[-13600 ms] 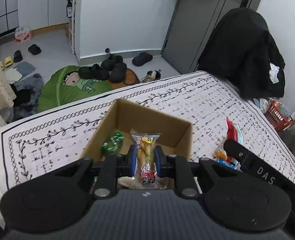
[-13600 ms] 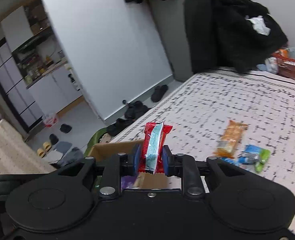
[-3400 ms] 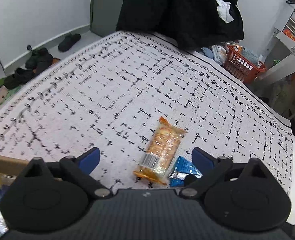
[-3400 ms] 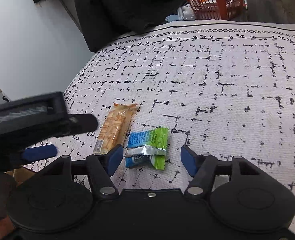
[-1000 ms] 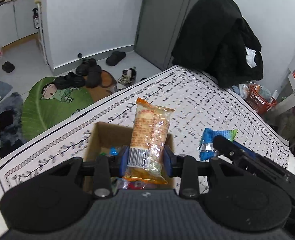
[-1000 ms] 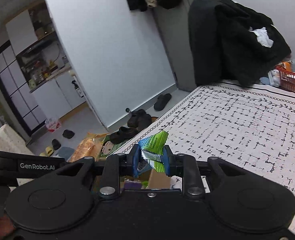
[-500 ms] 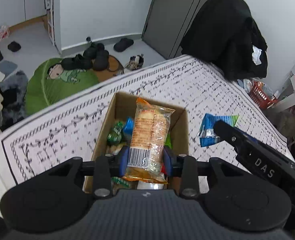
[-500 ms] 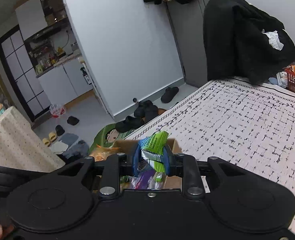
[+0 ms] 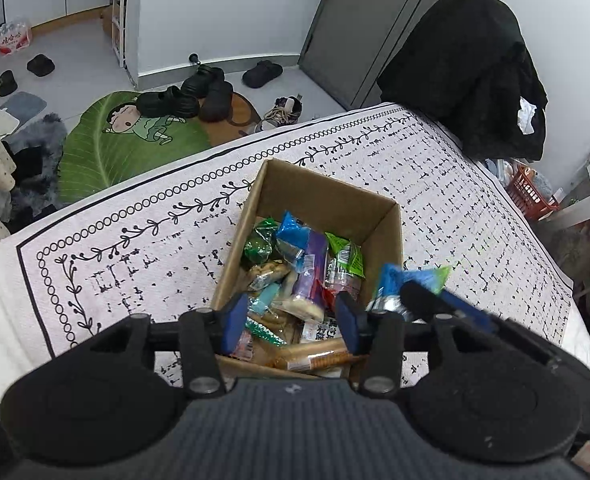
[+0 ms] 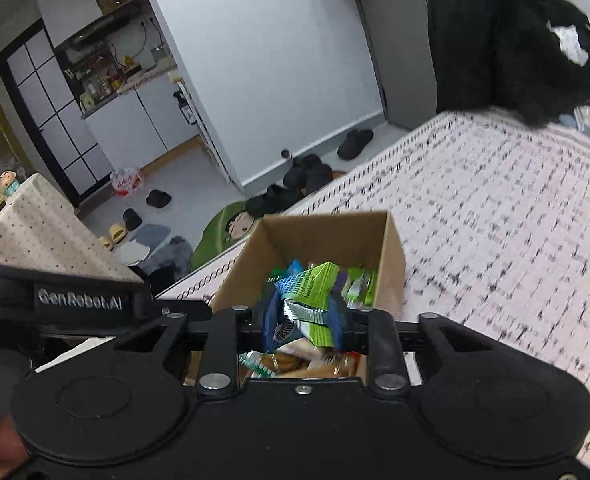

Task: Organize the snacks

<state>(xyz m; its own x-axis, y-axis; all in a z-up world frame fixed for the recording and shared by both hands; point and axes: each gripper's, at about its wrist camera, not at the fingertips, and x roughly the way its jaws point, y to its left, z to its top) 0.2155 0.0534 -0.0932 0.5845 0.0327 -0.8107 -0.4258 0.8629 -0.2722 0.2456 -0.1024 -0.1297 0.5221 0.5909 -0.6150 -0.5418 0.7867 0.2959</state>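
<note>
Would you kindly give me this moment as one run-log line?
left claw: open, empty, over cardboard box | right claw: shut on blue-green packet above box | phase: release pending

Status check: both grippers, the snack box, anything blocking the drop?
Left gripper open, empty, over the cardboard box. Right gripper shut on the blue-green packet, above the box. Box heaped with snacks. Nothing blocking the drop.
</note>
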